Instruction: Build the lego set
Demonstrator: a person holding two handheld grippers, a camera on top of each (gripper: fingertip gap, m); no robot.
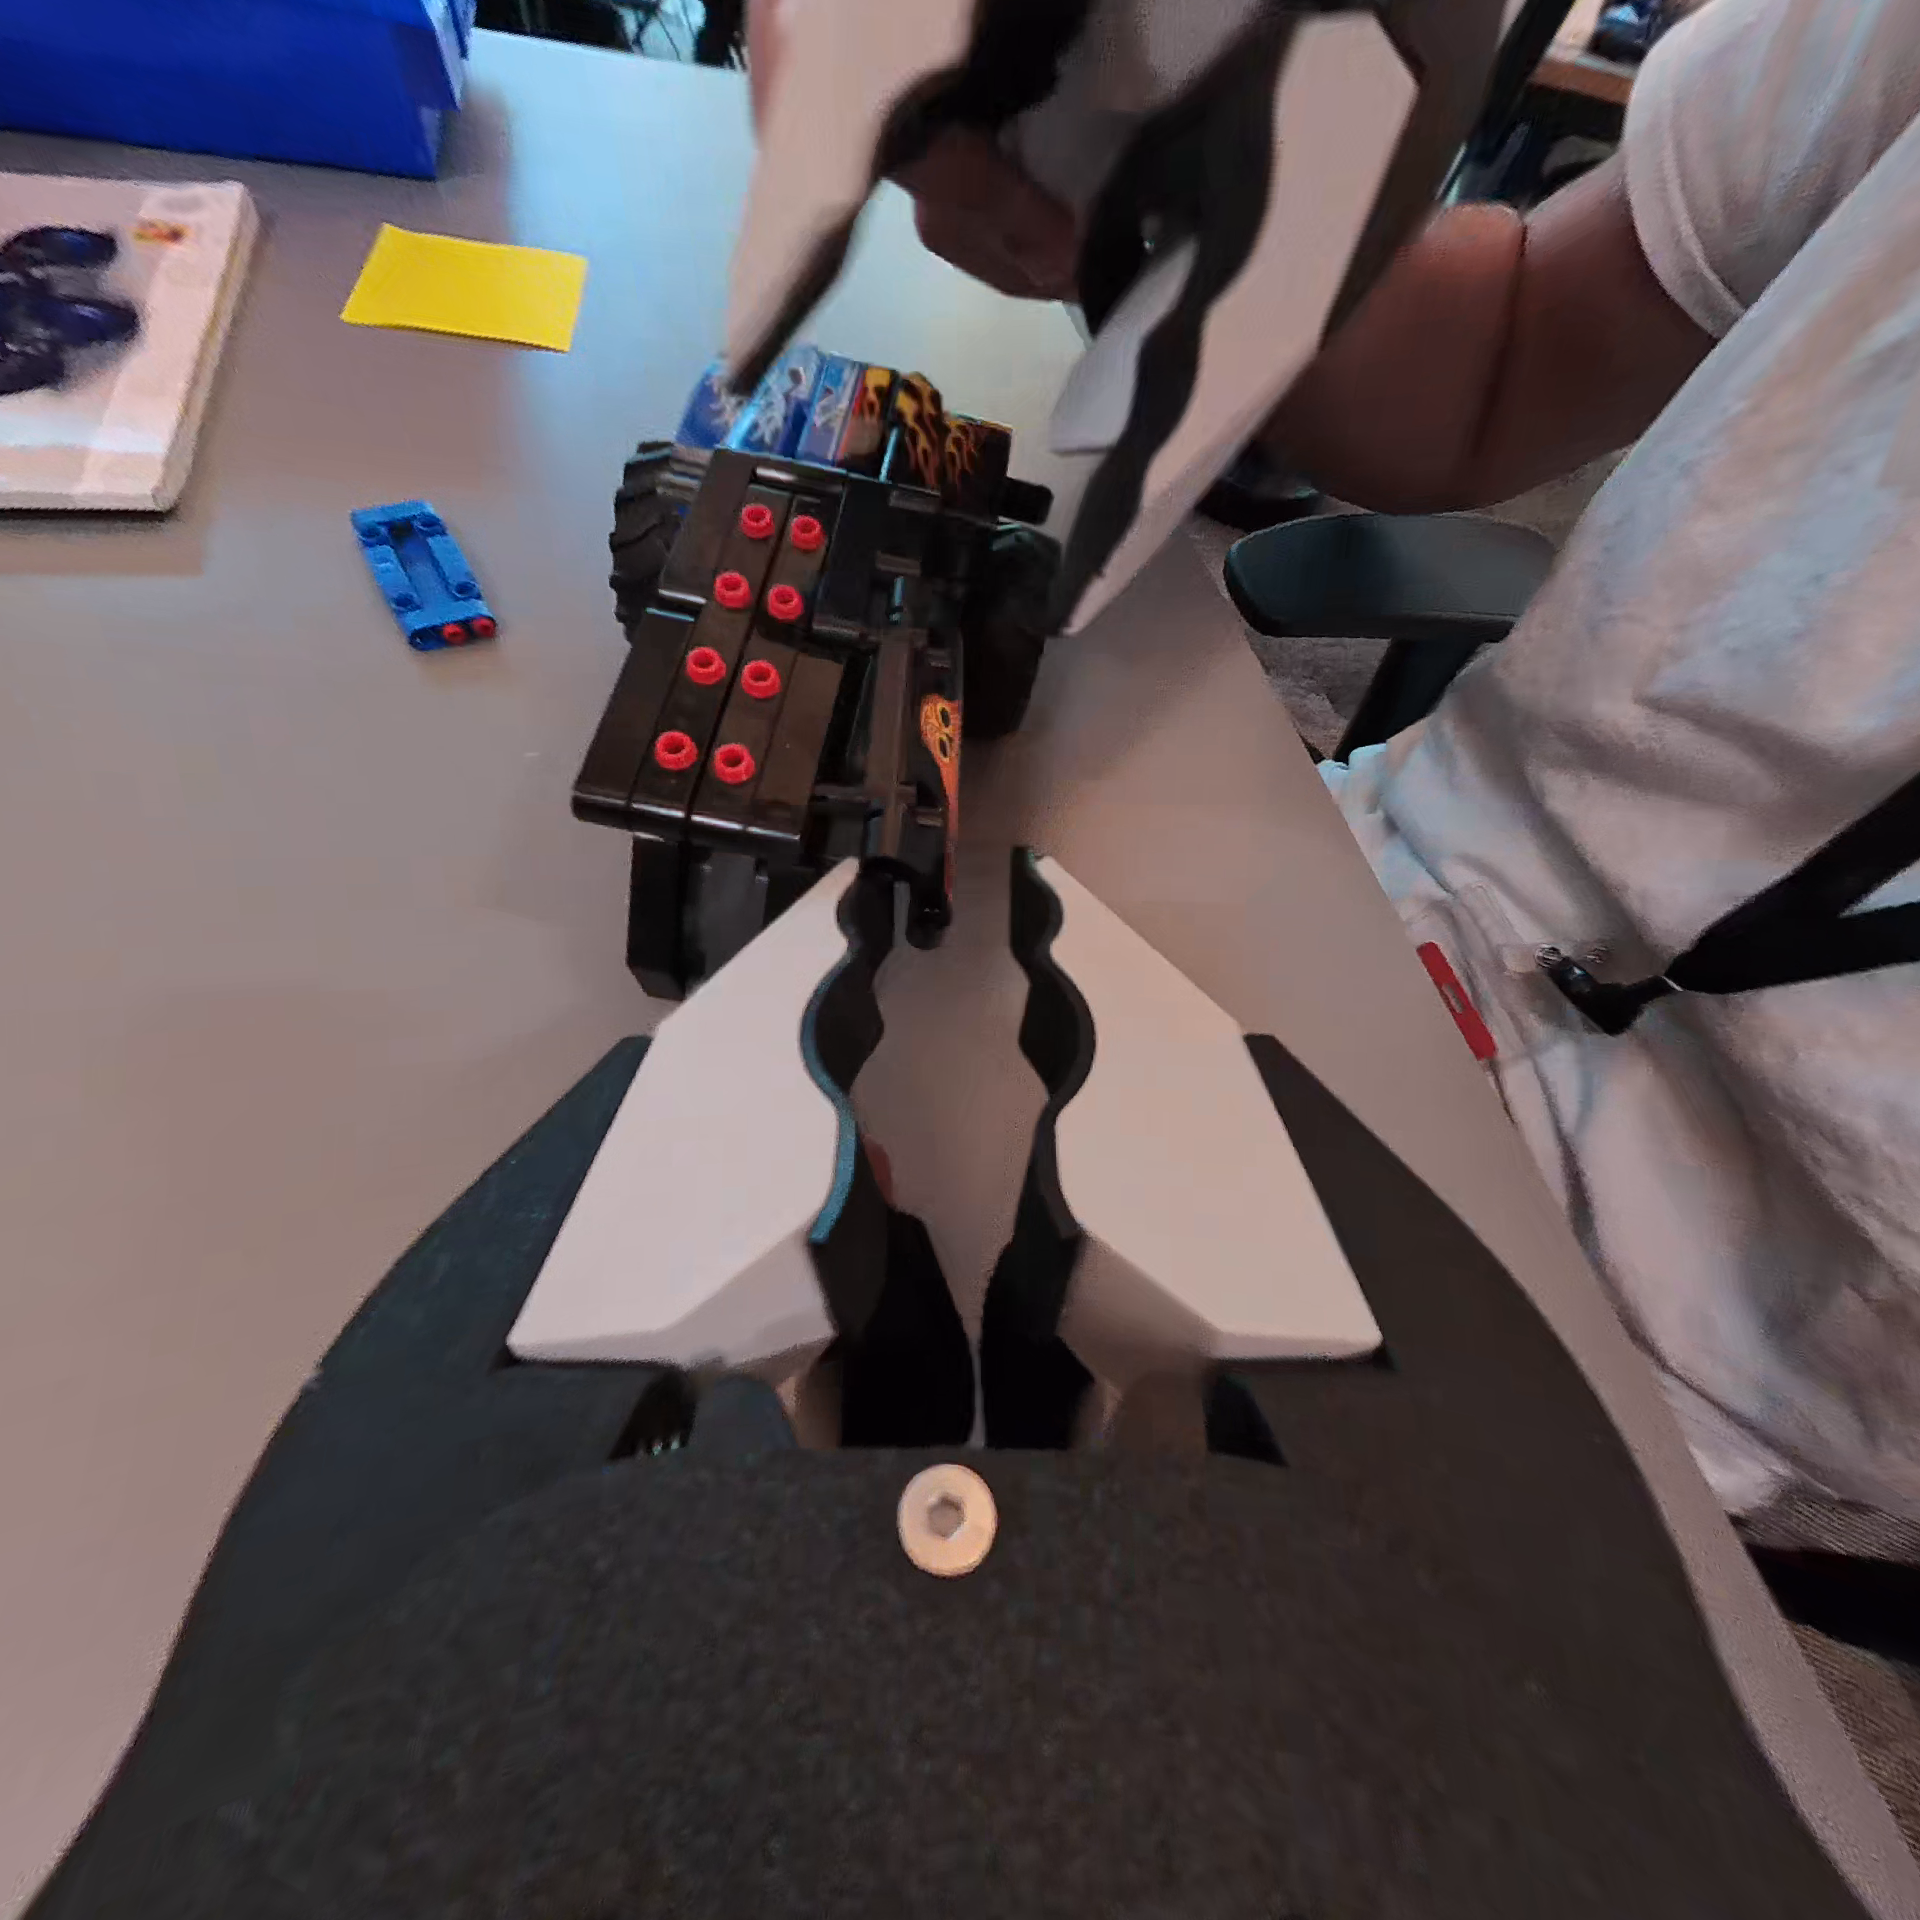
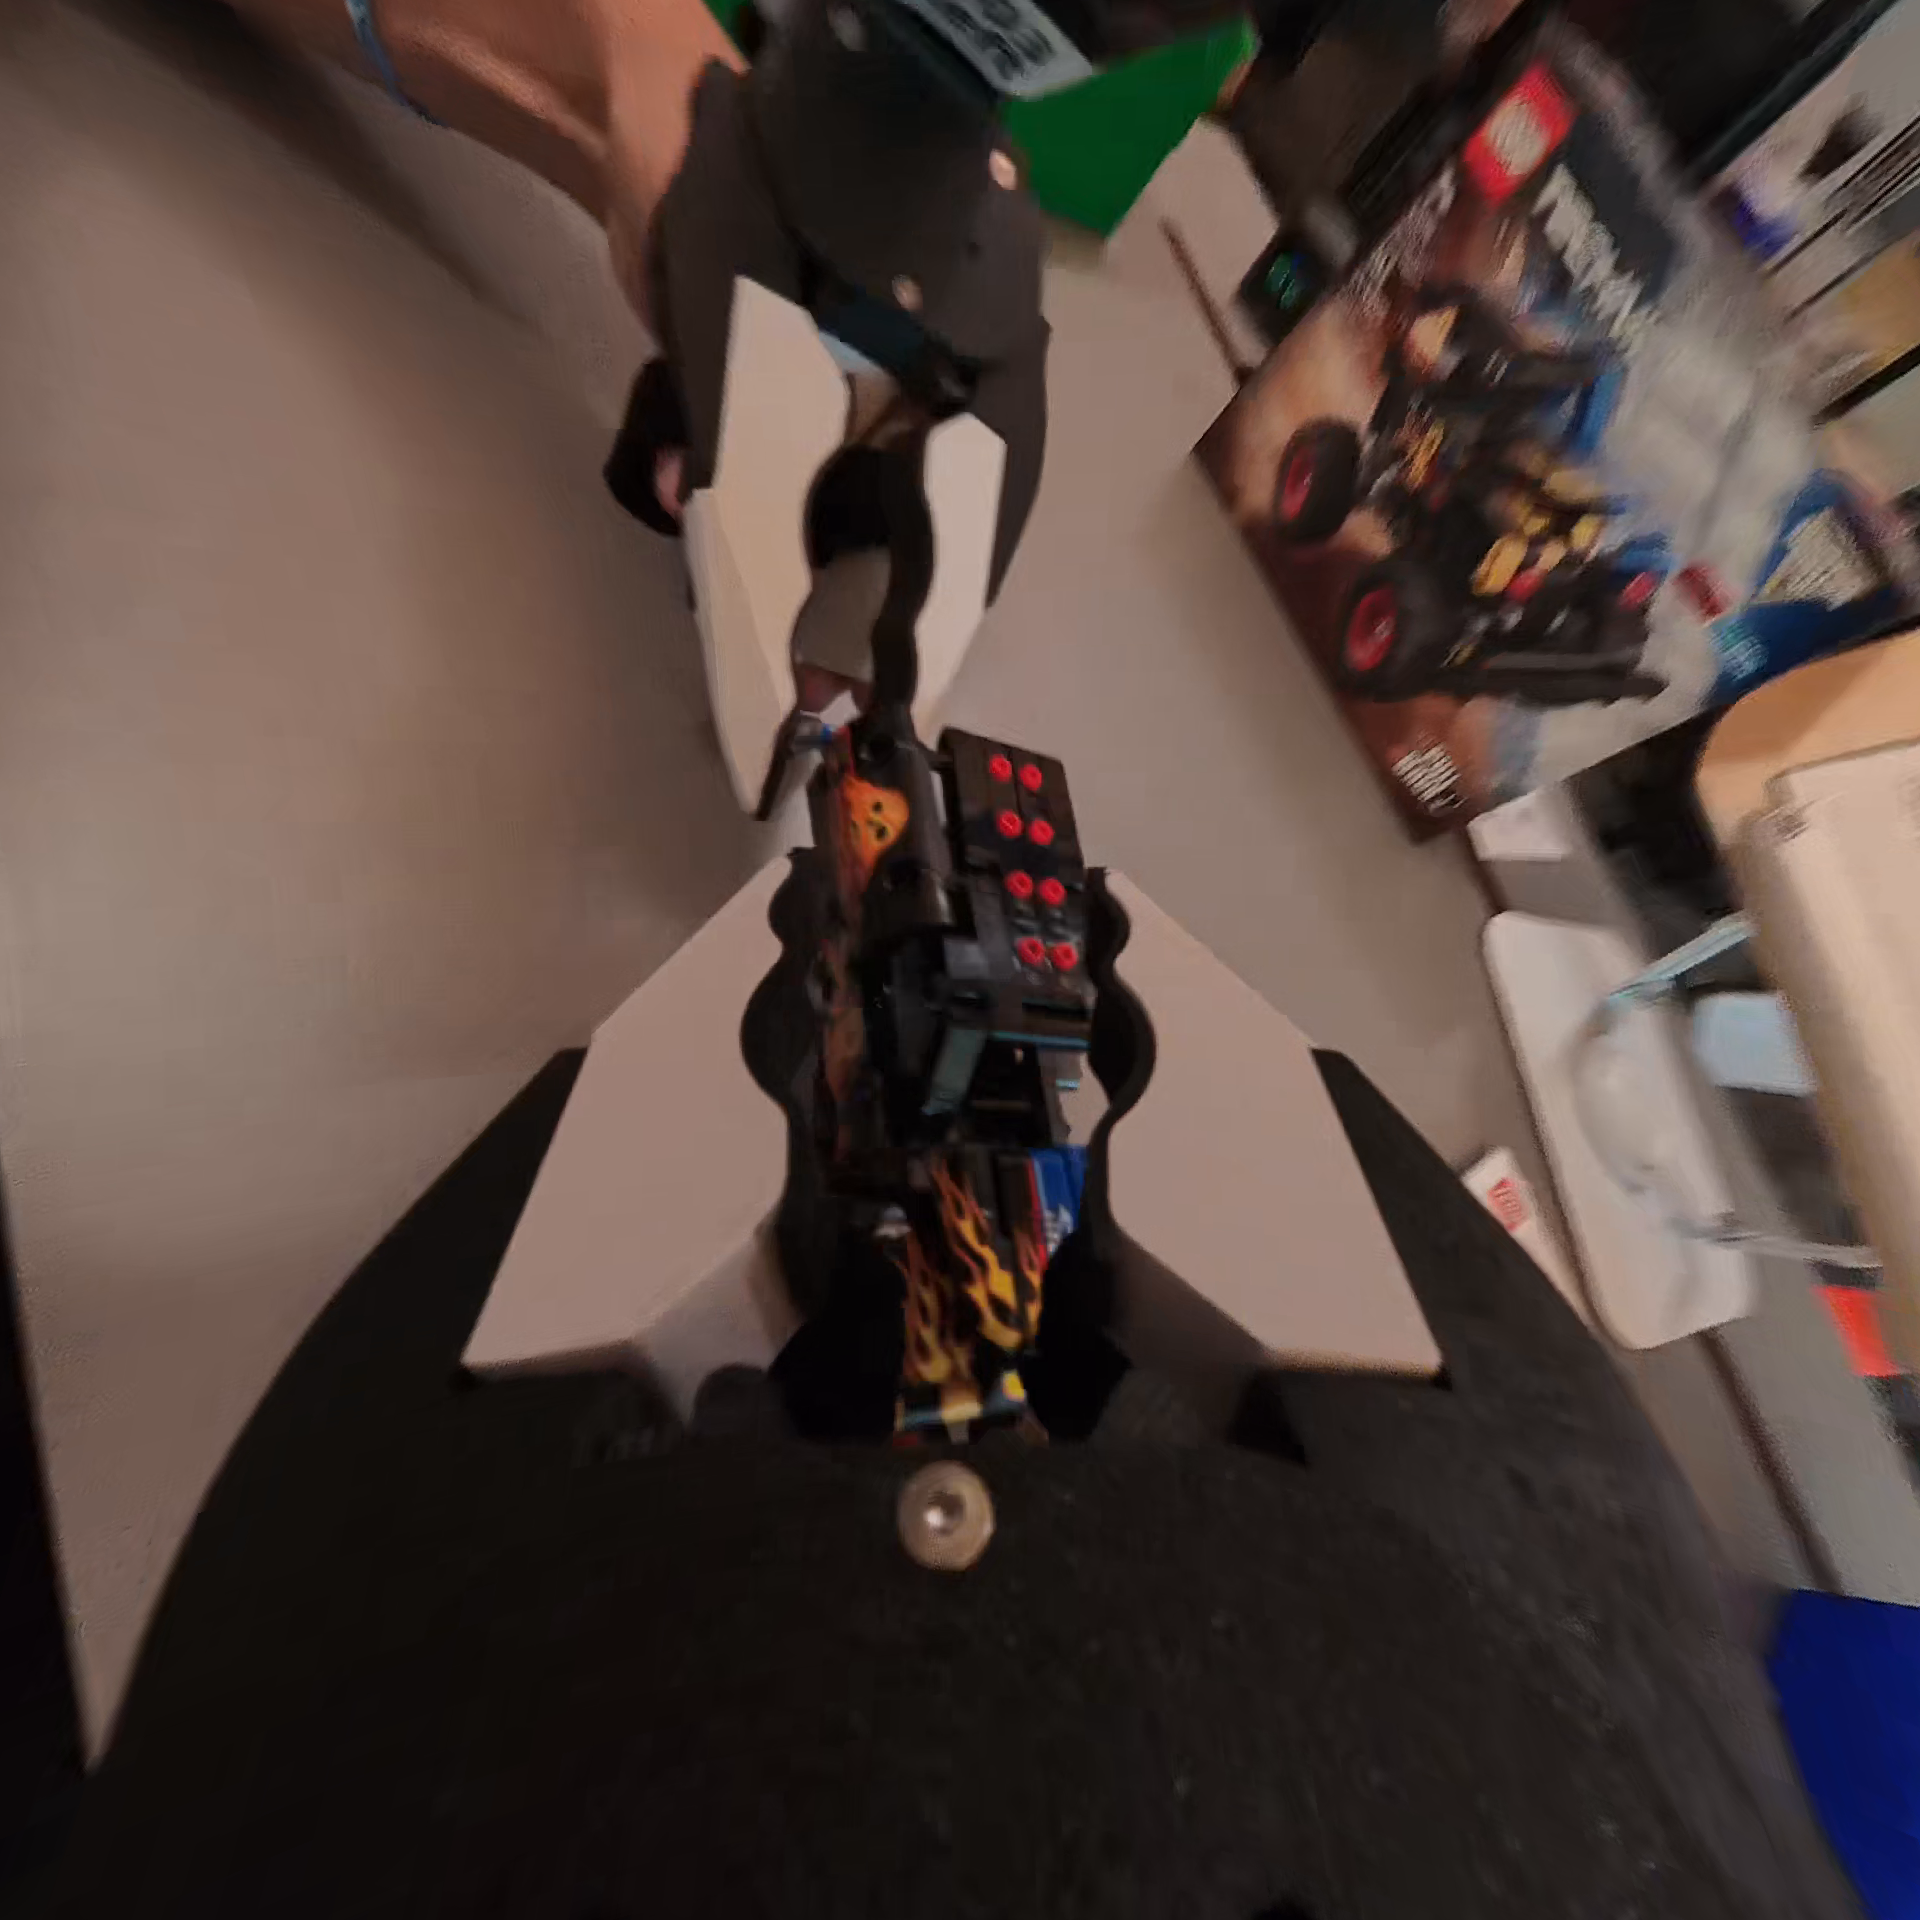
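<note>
Two grippers on black flame-decal brick-built toy truck (image 1: 821,634) above grey table (image 1: 260,831): right gripper (image 2: 940,914) clamps body; left gripper (image 1: 935,883) parted at rear beam. Risk: twisting could pop pieces loose.

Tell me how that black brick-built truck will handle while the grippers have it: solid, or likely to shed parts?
The brick-built truck is probably stiff yet fragile: it is assembled from many clipped pieces, so a squeeze by the right gripper may pop some loose. Its knobby tyres suggest it may roll if pushed. The left gripper touches only a thin end bar, a weak hold.
</note>
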